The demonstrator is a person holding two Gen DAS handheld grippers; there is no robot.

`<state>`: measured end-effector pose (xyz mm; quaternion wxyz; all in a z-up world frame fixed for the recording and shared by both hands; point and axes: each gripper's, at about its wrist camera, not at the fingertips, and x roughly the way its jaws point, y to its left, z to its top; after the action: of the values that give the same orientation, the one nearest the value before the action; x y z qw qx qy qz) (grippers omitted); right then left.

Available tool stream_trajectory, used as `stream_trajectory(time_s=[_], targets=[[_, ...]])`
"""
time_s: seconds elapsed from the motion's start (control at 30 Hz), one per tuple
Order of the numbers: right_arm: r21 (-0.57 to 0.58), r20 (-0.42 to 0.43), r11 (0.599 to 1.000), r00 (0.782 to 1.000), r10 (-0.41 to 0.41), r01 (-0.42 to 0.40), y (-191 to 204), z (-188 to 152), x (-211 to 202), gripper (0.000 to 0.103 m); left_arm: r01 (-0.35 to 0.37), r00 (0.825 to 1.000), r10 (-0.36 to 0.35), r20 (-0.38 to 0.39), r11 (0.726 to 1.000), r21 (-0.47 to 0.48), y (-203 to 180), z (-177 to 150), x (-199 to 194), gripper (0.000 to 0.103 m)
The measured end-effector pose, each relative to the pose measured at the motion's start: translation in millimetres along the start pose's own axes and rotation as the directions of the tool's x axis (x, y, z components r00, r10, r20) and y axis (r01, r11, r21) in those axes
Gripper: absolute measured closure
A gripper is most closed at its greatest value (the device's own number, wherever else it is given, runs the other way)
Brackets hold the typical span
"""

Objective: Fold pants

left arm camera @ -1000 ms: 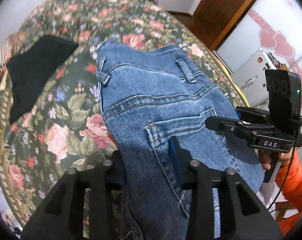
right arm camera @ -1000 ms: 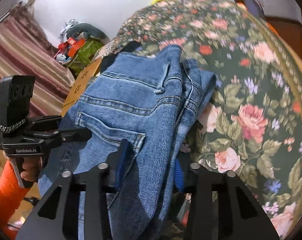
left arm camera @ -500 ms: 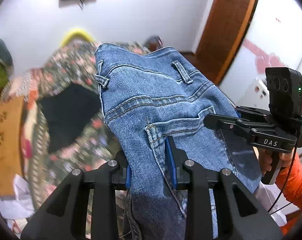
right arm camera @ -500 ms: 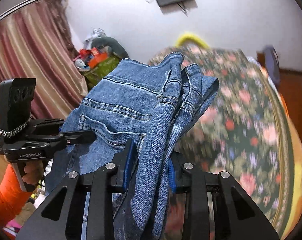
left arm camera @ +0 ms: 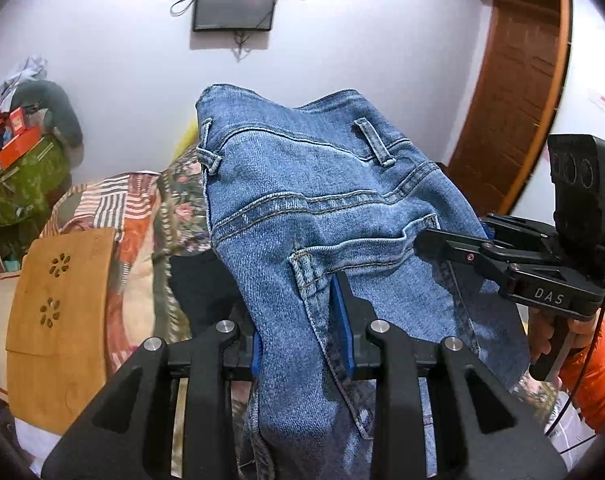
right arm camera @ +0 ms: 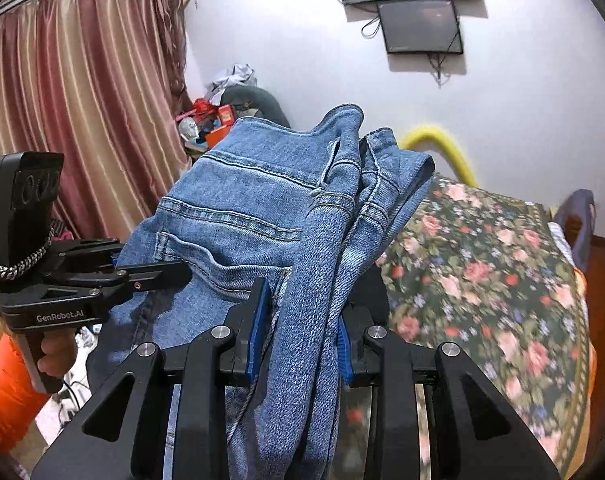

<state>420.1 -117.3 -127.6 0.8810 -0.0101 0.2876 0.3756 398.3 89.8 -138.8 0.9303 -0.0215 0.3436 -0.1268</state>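
Blue denim pants (left arm camera: 322,208) hang in the air between both grippers, waistband pointing away and up, back pocket facing me. My left gripper (left arm camera: 302,336) is shut on the pants beside the pocket's left seam. It also shows in the right wrist view (right arm camera: 150,276). My right gripper (right arm camera: 300,332) is shut on a bunched fold of the pants (right arm camera: 270,216). It shows in the left wrist view (left arm camera: 426,242) pinching the pocket's top right corner. The pant legs drop below both views.
A bed with a dark floral cover (right arm camera: 482,272) lies below and ahead. A black garment (left arm camera: 198,284) lies on it. A wooden board (left arm camera: 58,312) and a cluttered green box (left arm camera: 22,176) stand at the left. Curtains (right arm camera: 82,100), a wall screen (left arm camera: 234,4) and a wooden door (left arm camera: 514,92) surround.
Both grippers have lifted the pants off the bed and tilted upward. The view went from the bedspread to the far wall and screen. Both grips stayed the same.
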Motion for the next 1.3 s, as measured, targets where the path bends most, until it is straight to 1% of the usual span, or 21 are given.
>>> stream_trajectory(time_s=[0.1,0.2,0.4,0.5,0.57,0.63,0.73,0.77,0.8,0.83,0.87,0.93,1.0,1.03,1.17,1.3], targets=[[-0.007,-0.021,1.0,1.0,-0.003,0.003,-6.5,8.0,39.5,0.076,-0.015,1.0,0.015,-0.01,1.0,-0.021,26.9,4.0,27.6,0.074],[-0.008,-0.05,1.0,0.999,-0.015,0.015,-15.1,8.7,78.0,0.076,-0.033,0.999,0.032,-0.029,0.999,-0.035,52.2,2.6,61.4,0.074],[0.037,-0.15,0.999,0.989,-0.016,0.021,-42.5,-3.2,154.9,0.076,-0.037,0.991,0.024,-0.129,0.995,-0.096,99.1,-14.6,142.8,0.074],[0.059,-0.207,0.998,0.978,-0.024,0.037,-55.2,-17.3,189.4,0.076,-0.045,0.984,0.028,-0.175,0.994,-0.098,107.9,-27.4,173.7,0.074],[0.064,-0.251,0.997,0.967,-0.032,0.049,-61.7,-25.5,209.7,0.076,-0.05,0.977,0.028,-0.209,0.993,-0.104,114.5,-34.1,193.8,0.074],[0.054,-0.281,0.997,0.959,-0.04,0.057,-65.6,-31.0,222.8,0.076,-0.045,0.972,0.017,-0.236,0.993,-0.112,122.2,-42.1,211.6,0.073],[0.068,-0.342,0.995,0.939,-0.041,0.068,-70.2,-40.1,239.2,0.076,-0.047,0.963,0.011,-0.27,0.991,-0.127,125.8,-52.0,226.7,0.073],[0.068,-0.365,0.995,0.93,-0.048,0.078,-70.7,-43.4,242.4,0.075,-0.051,0.963,0.016,-0.268,0.991,-0.125,124.7,-54.1,227.4,0.072],[0.065,-0.372,0.994,0.927,-0.056,0.086,-69.9,-45.5,241.7,0.074,-0.06,0.965,0.028,-0.261,0.991,-0.117,123.9,-54.3,227.7,0.071],[0.059,-0.369,0.994,0.927,-0.062,0.09,-69.3,-46.4,239.3,0.07,-0.077,0.965,0.048,-0.259,0.992,-0.102,120.7,-54.7,225.5,0.07],[0.052,-0.365,0.994,0.929,-0.07,0.095,-67.6,-46.0,233.9,0.069,-0.092,0.963,0.065,-0.262,0.992,-0.09,118.0,-54.8,222.6,0.07],[0.034,-0.36,0.991,0.926,-0.11,0.131,-63.7,-43.5,218.1,0.069,-0.122,0.956,0.095,-0.277,0.989,-0.08,116.2,-54.2,216.0,0.07],[0.019,-0.352,0.989,0.927,-0.131,0.147,-60.4,-41.0,200.2,0.069,-0.145,0.954,0.118,-0.275,0.986,-0.082,115.7,-54.1,205.3,0.07],[0.013,-0.34,0.989,0.93,-0.137,0.15,-62.0,-37.9,193.9,0.069,-0.159,0.954,0.132,-0.268,0.984,-0.083,114.0,-52.7,195.7,0.07],[0.017,-0.264,0.991,0.957,-0.124,0.133,-49.0,-20.6,137.9,0.069,-0.196,0.964,0.17,-0.206,0.974,-0.114,102.2,-42.3,141.2,0.07],[0.013,-0.161,0.994,0.981,-0.108,0.112,-29.0,1.3,77.5,0.069,-0.214,0.973,0.203,-0.113,0.972,-0.095,74.8,-26.4,67.9,0.07]])
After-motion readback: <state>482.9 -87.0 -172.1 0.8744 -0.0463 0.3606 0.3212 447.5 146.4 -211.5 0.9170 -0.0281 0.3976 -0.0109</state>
